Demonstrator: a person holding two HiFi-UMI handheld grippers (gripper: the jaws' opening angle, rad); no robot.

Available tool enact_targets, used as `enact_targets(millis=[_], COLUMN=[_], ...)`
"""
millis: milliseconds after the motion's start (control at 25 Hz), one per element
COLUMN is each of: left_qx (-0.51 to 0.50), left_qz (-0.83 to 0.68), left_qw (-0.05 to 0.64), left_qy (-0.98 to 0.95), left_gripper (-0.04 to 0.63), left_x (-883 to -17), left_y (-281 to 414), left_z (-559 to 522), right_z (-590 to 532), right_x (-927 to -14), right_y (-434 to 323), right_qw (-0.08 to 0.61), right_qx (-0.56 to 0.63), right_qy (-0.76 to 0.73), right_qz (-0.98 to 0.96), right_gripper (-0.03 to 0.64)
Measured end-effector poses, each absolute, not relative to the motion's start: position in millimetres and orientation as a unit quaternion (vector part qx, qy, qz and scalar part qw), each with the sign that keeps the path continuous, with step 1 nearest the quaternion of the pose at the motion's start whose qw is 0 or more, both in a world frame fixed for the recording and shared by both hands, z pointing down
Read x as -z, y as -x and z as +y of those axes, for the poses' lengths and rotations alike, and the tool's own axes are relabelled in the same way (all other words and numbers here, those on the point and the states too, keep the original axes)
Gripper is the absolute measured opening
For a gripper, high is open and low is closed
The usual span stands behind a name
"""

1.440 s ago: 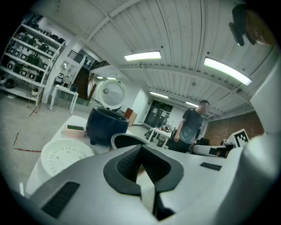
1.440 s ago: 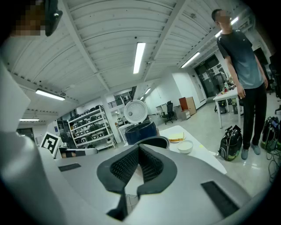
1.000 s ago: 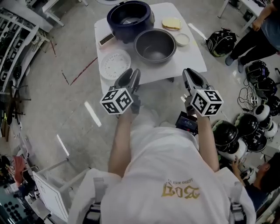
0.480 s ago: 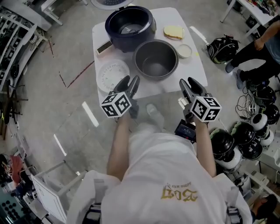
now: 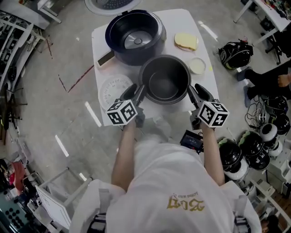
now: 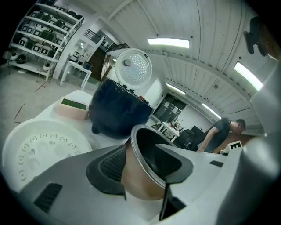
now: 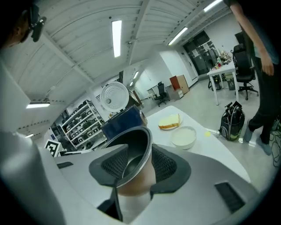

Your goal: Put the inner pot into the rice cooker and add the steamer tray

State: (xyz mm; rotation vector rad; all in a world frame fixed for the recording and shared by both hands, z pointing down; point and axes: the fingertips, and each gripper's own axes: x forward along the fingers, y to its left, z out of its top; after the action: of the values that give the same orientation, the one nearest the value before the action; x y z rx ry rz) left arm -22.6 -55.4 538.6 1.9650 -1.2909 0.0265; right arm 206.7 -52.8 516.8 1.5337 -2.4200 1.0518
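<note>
The grey inner pot [image 5: 164,79] stands on the white table [image 5: 182,20], just in front of the dark blue rice cooker [image 5: 134,36], whose lid [image 5: 111,3] is raised. The white steamer tray [image 5: 116,91] lies left of the pot. My left gripper [image 5: 136,88] straddles the pot's left rim and my right gripper [image 5: 196,91] its right rim. In each gripper view one jaw is inside the pot [image 6: 153,154] [image 7: 136,145] and one outside. Both pairs of jaws have just been closing a little, but the pads stand slightly off the wall.
A yellow sponge [image 5: 186,41] and a small white bowl [image 5: 198,66] sit at the table's right side. A black bag [image 5: 234,48] and several helmets [image 5: 254,145] lie on the floor to the right. A person's legs [image 5: 273,77] show there.
Both grippers have moved forward and down from the table's near edge to the pot. They now straddle its rim on either side.
</note>
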Motion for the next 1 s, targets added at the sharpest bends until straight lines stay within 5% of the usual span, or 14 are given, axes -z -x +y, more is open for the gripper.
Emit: enact_targets(millis=[400,520,1000], left_qx=[-0.024,-0.009,0.033], left_qz=[-0.489,-0.483,-0.477], left_qw=[0.400,0.413,0.434], left_qy=[-0.775,-0.772,-0.764], left_gripper=[0.162,0.112,0.089], left_x=[-555.1,-553.9,-528.1], left_y=[19.0,14.9,11.6], left_z=[-66.9,-68.1,-44.2], right_z=[-78.6,-79.9,-51.4], right_x=[-554.6,-555.8,-519.2], right_y=[-193.7,-195.1,-199.5], right_qw=[0.084,0.074,0.039], right_qx=[-0.366,-0.376,-0.373], right_qy=[-0.514,-0.517,-0.520], right_qz=[-0.771,-0.765,-0.768], right_gripper=[0.103,0.106,0.095])
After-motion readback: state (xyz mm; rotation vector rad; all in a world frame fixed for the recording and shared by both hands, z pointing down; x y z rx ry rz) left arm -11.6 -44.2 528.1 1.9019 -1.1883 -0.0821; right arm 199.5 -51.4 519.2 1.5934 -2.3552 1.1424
